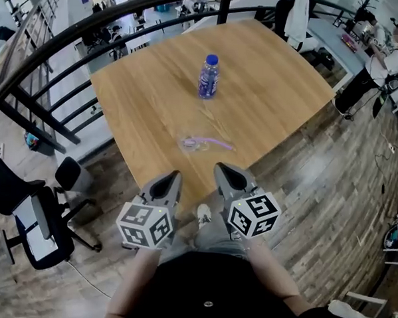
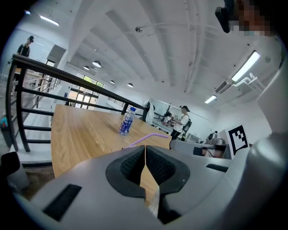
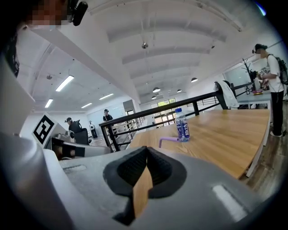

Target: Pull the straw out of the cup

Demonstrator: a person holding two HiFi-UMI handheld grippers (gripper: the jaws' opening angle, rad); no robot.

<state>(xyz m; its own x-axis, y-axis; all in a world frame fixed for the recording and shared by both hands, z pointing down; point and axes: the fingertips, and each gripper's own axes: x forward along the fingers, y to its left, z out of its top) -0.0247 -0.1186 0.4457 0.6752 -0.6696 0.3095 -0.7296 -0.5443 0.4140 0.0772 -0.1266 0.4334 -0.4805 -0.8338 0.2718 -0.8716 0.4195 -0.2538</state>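
A clear cup [image 1: 190, 144] stands on the wooden table [image 1: 142, 99], with a bent purple straw [image 1: 215, 143] in it that points right. My left gripper [image 1: 175, 176] and right gripper [image 1: 221, 169] hover side by side at the table's near edge, just short of the cup. Both are shut with nothing between the jaws. In the left gripper view the shut left gripper [image 2: 145, 149] hides the cup, and only the straw [image 2: 146, 139] rises above it. The right gripper view likewise shows the shut right gripper [image 3: 146, 151] with the straw [image 3: 169, 140] beyond it.
A small water bottle [image 1: 208, 76] with a blue cap and purple label stands farther back on the table. A black railing [image 1: 72, 35] runs behind and left of the table. An office chair [image 1: 29, 219] sits on the floor at left. A person [image 1: 383, 65] stands at far right.
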